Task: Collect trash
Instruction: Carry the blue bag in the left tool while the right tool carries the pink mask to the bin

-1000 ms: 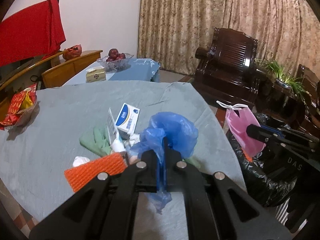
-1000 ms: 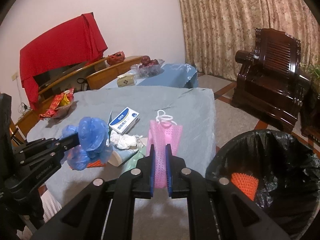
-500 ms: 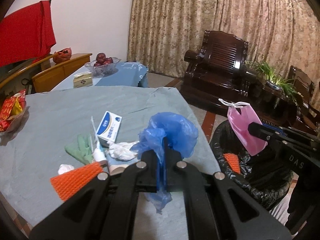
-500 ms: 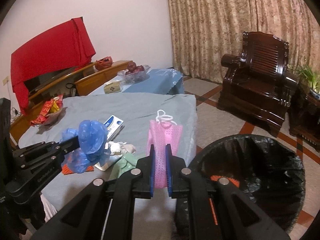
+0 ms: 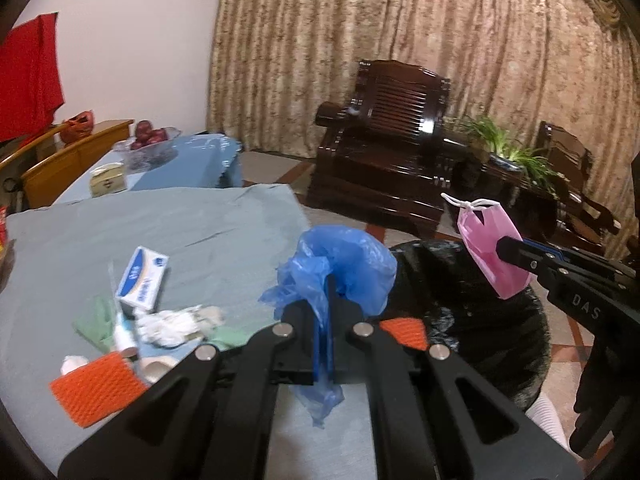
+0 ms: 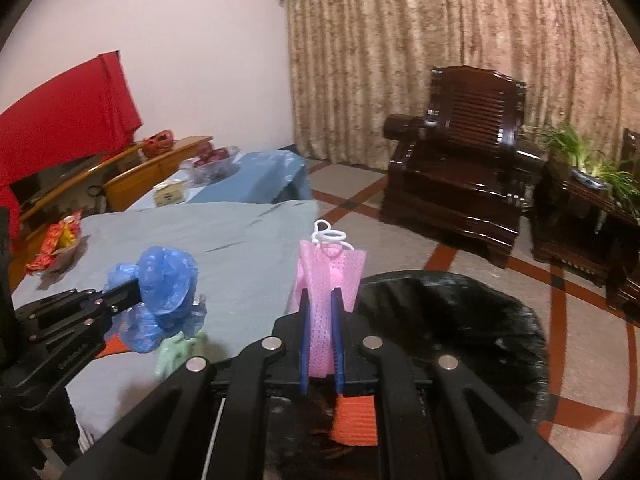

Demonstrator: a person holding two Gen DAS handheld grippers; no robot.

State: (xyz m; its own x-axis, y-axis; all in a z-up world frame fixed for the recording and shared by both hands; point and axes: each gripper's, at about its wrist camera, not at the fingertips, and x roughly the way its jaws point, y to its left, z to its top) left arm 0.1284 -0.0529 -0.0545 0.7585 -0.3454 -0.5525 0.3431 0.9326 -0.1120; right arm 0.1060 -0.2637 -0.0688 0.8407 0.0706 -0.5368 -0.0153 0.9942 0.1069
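Left wrist view shows the left gripper [image 5: 325, 320] clamped tight on a crumpled blue plastic bag [image 5: 344, 268], the film pinched thin between the closed jaws so that the loose bulk balloons above them and a tail hangs below. That grip suits a limp thing: it cannot slip while it is carried. To the right, the right gripper [image 5: 505, 249] is likewise closed, on a pink mesh pouch [image 5: 493, 250] with a white cord loop at its top; in the right wrist view the pouch [image 6: 326, 280] stands upright between the fingers, held low so its body stays clear of them. Both pieces hang near the black-lined trash bin [image 5: 480, 280], the pouch about over its rim and the blue bag at the table's edge just beside it, which looks like the carry before a drop. An orange mesh pad [image 5: 404, 330] already lies inside the bin. On the grey tablecloth [image 5: 200, 232] more litter waits: another orange pad [image 5: 98, 390], a blue-and-white box [image 5: 142, 278], crumpled white tissue [image 5: 172, 324] and what may be a green glove [image 5: 96, 324], though blur makes that uncertain.
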